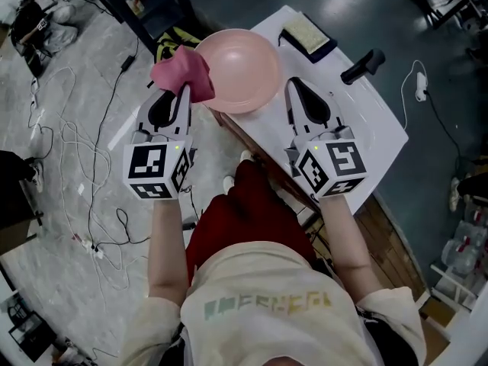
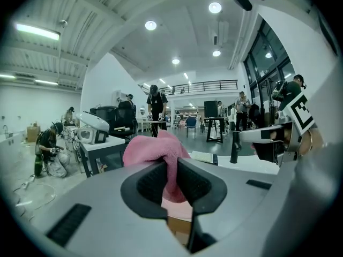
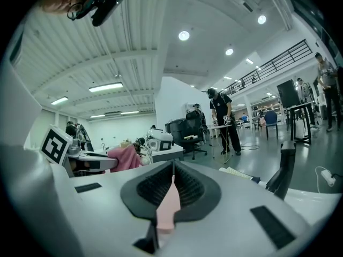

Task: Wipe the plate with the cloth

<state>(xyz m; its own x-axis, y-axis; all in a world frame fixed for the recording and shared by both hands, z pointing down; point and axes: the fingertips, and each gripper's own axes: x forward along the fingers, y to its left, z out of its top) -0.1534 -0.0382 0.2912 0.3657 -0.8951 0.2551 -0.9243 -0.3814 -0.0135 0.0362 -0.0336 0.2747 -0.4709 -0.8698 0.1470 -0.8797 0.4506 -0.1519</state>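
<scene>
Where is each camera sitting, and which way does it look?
Head view: on the person's head, looking steeply down at the plate, table, left gripper, right gripper and forearms.
Left gripper view: on the left gripper, looking along its jaws, shut on the cloth.
Right gripper view: on the right gripper, looking along its jaws, shut on the plate's rim.
Shared: both gripper views show the cloth.

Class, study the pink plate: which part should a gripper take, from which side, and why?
Take the plate by its thin rim at the right, coming from the person's side, as the right gripper does, shut on that edge. The plate is too wide to span, while the rim fits between the jaws, and its face is left free for the cloth in the left gripper.
</scene>
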